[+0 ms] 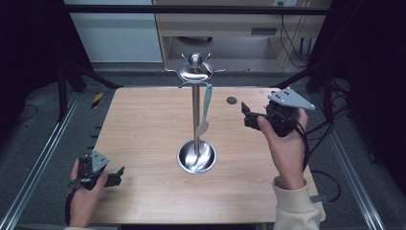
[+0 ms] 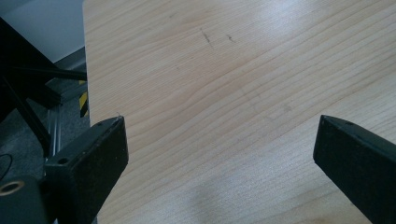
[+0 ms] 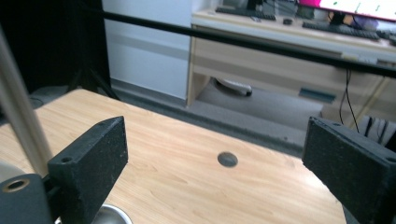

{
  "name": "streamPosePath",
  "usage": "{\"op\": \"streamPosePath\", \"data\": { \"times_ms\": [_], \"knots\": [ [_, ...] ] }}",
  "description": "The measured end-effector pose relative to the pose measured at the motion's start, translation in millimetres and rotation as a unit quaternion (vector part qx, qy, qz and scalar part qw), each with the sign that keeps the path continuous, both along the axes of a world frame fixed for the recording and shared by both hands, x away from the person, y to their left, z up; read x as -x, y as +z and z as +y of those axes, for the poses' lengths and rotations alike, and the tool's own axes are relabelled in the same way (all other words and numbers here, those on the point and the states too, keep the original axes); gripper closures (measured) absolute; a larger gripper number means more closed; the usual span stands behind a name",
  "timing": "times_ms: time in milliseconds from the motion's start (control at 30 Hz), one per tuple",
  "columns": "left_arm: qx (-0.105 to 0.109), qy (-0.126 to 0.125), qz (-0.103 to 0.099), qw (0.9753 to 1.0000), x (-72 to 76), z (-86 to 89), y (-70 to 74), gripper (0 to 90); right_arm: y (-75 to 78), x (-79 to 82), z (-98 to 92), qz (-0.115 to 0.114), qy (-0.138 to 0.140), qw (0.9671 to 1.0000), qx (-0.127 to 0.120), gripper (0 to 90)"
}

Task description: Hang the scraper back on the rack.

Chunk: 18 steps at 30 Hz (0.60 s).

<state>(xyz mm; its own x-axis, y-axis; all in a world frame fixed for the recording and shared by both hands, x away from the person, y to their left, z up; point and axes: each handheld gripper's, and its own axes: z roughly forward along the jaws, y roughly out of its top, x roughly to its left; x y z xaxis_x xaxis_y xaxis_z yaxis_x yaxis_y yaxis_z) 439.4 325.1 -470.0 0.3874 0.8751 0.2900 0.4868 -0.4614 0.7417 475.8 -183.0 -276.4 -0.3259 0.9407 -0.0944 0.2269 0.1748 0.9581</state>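
A steel utensil stand (image 1: 196,120) rises from a round dish base (image 1: 183,158) at the table's middle, with hooks around its domed top (image 1: 195,69). A teal-handled utensil (image 1: 206,103) hangs from one hook beside the pole, its pale head low. My right gripper (image 1: 245,116) is held in the air to the right of the stand, open and holding nothing, pointing toward it. In the right gripper view the pole (image 3: 18,116) crosses the left edge. My left gripper (image 1: 118,175) rests open near the table's front left corner over bare wood (image 2: 219,93).
A small dark round hole (image 1: 232,100) marks the wooden table (image 1: 143,124) behind the right gripper; it also shows in the right gripper view, hole (image 3: 227,159). Metal rails (image 1: 43,158) flank the table. A desk and cables stand beyond the far edge.
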Motion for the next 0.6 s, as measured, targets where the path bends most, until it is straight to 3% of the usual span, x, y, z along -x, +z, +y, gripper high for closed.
{"op": "streamPosePath", "data": {
  "times_ms": [233, 367, 600],
  "knots": [
    [0.003, 0.001, 0.000, 1.0000, -0.1, 0.8, 0.2, 2.9, -22.7, -12.7, -10.1, 0.026, -0.027, 0.9992, 0.013, 10.6],
    [0.006, 0.001, -0.002, 1.0000, -0.1, 1.0, 0.8, 2.9, -34.7, -14.2, -15.1, 0.025, -0.053, 0.9982, 0.011, 10.5],
    [0.006, 0.001, -0.002, 1.0000, 0.7, 0.8, 0.9, 2.8, -55.8, -15.8, -20.1, 0.042, -0.060, 0.9972, 0.014, 10.7]
  ]
}}
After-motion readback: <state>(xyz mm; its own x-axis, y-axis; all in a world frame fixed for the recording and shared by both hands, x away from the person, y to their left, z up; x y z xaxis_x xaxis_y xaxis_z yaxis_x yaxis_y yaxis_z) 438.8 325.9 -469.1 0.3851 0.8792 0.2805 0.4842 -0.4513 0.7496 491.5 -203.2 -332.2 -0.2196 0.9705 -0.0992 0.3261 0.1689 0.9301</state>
